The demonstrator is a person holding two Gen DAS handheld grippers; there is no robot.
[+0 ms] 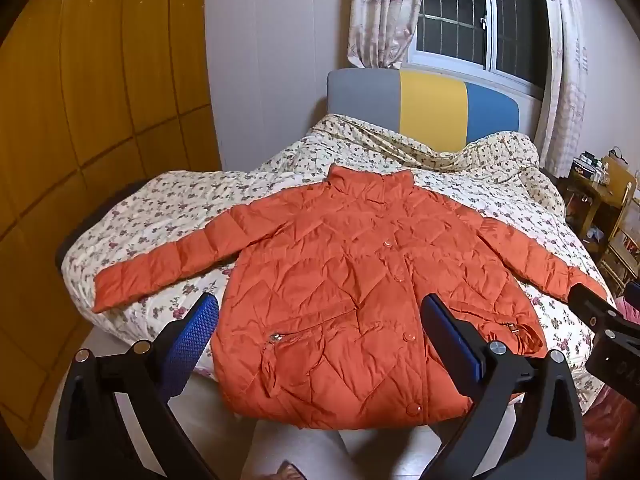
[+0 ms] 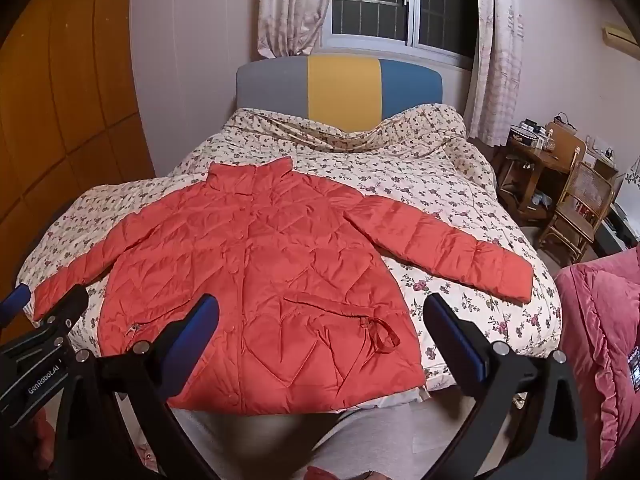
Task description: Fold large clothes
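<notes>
Left wrist view: left tool (image 1: 320, 328), jaws spread wide and released, holding nothing, blue pads (image 1: 192, 332) facing inward, raised above the near hem of the jacket.

Item 1. Orange quilted jacket (image 1: 340, 280), laid flat and face up on the bed (image 1: 160, 208), collar toward the headboard, hem at the near edge of the bed and slightly overhanging it. Front closed with snap buttons (image 1: 408, 336) running down the placket. Both sleeves spread out to the sides (one cuff reaches toward the bed's left edge, the other toward its right). A zipped pocket (image 1: 296, 336) sits low on the front.

Item 2. Right tool (image 2: 320, 332), seen in the right wrist view, likewise released and wide open, empty, poised over the jacket's (image 2: 256, 280) lower right part, not touching the fabric. The left tool's body (image 2: 40, 360) shows at the left margin of this view; the right tool's body shows at the right margin of the left wrist view.

Item 3. Floral quilt (image 2: 440, 184) covering the bed, rumpled near the headboard.

Item 4. Headboard (image 2: 340, 84) in grey, yellow and blue panels, under a curtained window (image 2: 400, 0), dark outside.

Item 5. Wooden wardrobe (image 1: 100, 80) on the left; wooden chair (image 2: 580, 208) and small table (image 2: 536, 156) with clutter on the right.

Item 6. Pink quilted fabric (image 2: 600, 320) at the right edge.
</notes>
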